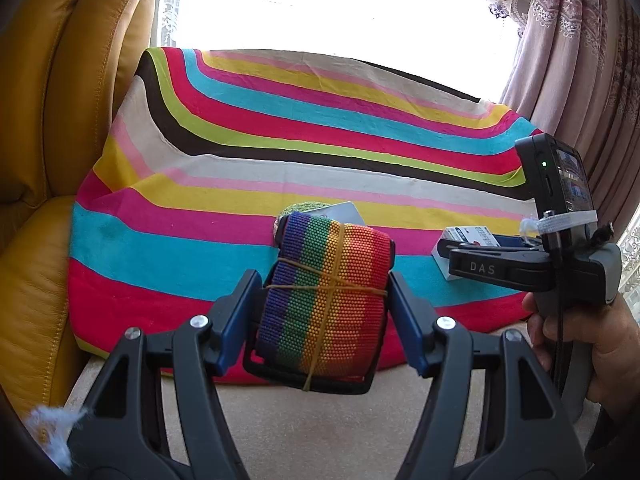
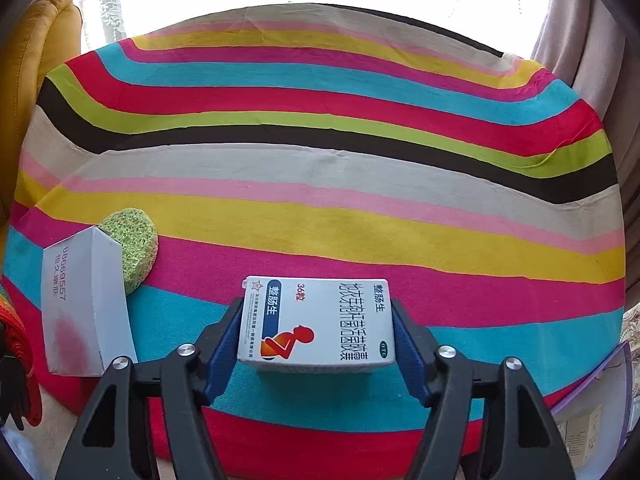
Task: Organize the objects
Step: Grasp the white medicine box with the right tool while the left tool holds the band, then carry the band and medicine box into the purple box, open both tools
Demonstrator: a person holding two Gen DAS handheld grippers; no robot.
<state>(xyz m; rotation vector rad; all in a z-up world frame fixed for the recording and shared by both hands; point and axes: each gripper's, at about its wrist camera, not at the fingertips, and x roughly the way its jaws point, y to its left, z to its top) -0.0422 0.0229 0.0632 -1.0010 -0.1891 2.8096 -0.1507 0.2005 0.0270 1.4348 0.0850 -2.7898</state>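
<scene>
My left gripper (image 1: 322, 300) is shut on a rolled rainbow strap (image 1: 324, 300) bound with a rubber band and fitted with a black buckle, held just above the near edge of the striped cloth (image 1: 240, 160). My right gripper (image 2: 318, 332) is shut on a white medicine box (image 2: 316, 324) with a red figure and Chinese print, low over the cloth (image 2: 320, 160). The right gripper also shows in the left wrist view (image 1: 460, 258), holding the same box (image 1: 472, 240).
A green round sponge (image 2: 134, 248) and a white-grey carton (image 2: 84, 300) lie on the cloth at the left. A yellow leather sofa (image 1: 48, 120) stands on the left, curtains (image 1: 580, 60) on the right. A plastic bag with paper (image 2: 592, 420) lies at the right edge.
</scene>
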